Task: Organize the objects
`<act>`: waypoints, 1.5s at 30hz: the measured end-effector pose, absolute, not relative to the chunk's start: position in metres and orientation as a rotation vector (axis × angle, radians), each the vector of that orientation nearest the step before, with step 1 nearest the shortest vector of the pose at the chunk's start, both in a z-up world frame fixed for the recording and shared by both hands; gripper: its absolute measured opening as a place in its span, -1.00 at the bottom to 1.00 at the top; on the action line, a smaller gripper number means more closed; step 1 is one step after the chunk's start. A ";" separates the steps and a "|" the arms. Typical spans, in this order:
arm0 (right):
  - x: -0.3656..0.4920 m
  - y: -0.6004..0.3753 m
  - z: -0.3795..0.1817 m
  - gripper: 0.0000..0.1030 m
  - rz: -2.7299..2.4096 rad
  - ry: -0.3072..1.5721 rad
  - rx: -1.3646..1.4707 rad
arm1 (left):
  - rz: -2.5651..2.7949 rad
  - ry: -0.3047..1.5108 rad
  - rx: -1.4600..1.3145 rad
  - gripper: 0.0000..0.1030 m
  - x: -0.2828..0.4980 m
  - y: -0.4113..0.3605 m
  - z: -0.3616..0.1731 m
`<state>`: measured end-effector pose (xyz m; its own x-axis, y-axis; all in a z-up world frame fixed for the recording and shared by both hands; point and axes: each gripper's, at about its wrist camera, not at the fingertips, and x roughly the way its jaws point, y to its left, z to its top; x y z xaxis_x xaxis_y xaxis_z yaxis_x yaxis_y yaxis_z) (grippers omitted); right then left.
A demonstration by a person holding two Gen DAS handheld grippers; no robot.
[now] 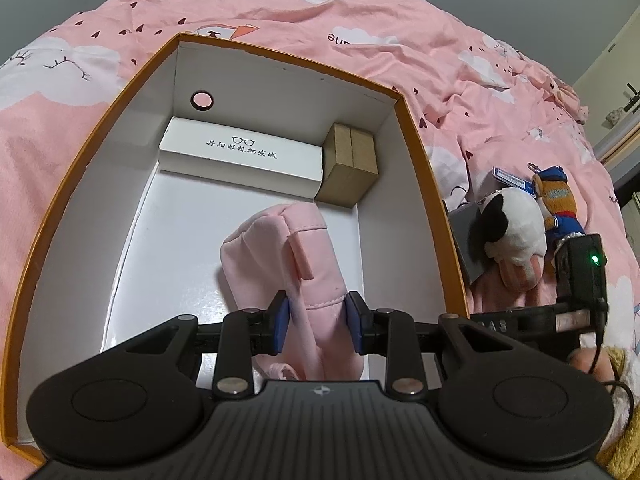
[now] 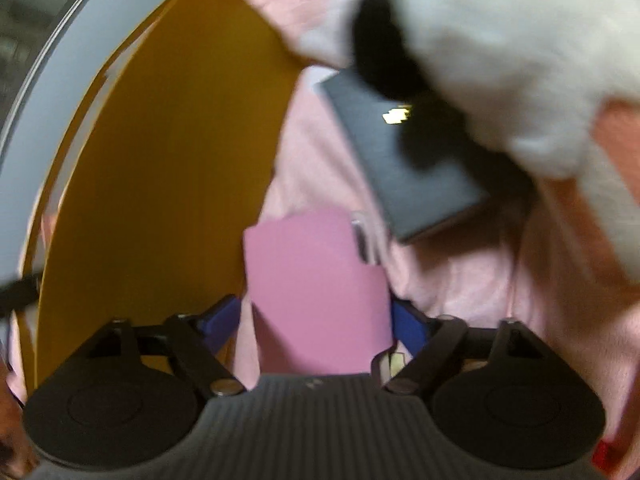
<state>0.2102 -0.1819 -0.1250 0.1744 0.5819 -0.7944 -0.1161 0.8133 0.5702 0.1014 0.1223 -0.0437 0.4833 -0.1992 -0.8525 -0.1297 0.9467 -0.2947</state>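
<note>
Clenching a soft pink pouch [image 1: 280, 256] between its blue pads [image 1: 281, 322], the left gripper [image 1: 318, 324] holds the jaws tight on the pouch's near end, the fabric bunched in between, inside an open orange-rimmed box [image 1: 420, 148]. Ahead of those jaws the rest of the pouch rests on the box's white floor. Farther ahead, against the far wall, a long white glasses case [image 1: 240, 160] lies beside a small brown cardboard box [image 1: 352, 164], the two touching. Off to the right of the jaws, outside the box on the pink bedspread [image 1: 360, 12], sit a white plush toy with a black patch [image 1: 514, 228], a small bear doll in blue [image 1: 560, 204] and a dark grey flat case [image 1: 464, 240]. The right gripper [image 2: 316, 320] has its jaws spread wide, with a flat pink card-like thing [image 2: 316, 288] standing between them; the blur hides whether the pads touch it, so I cannot tell if it is gripped. Just left of these jaws rises the box's orange outer wall [image 2: 160, 180]; ahead and to the right lie the grey case [image 2: 404, 160] and the white plush [image 2: 500, 48] partly over it.
</note>
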 end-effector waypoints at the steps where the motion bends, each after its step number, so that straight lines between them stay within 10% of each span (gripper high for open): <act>1: 0.212 -0.184 -0.127 0.38 0.503 1.314 0.438 | -0.044 1.072 -0.341 -0.33 0.101 0.122 -0.044; 9: 0.196 -0.196 -0.098 -0.49 0.516 1.274 0.485 | -0.032 1.097 -0.318 -0.27 0.103 0.130 -0.042; 25: 0.179 -0.163 -0.080 -0.56 0.516 1.188 0.338 | 0.068 1.152 -0.292 -0.03 0.112 0.150 -0.035; 36: 0.151 -0.165 0.040 -0.56 0.503 0.818 0.252 | 0.085 1.085 -0.240 -0.34 0.112 0.140 -0.029; 45: 0.195 -0.066 0.034 -0.56 0.588 0.873 0.154 | 0.144 0.955 -0.150 -0.34 0.116 0.154 0.007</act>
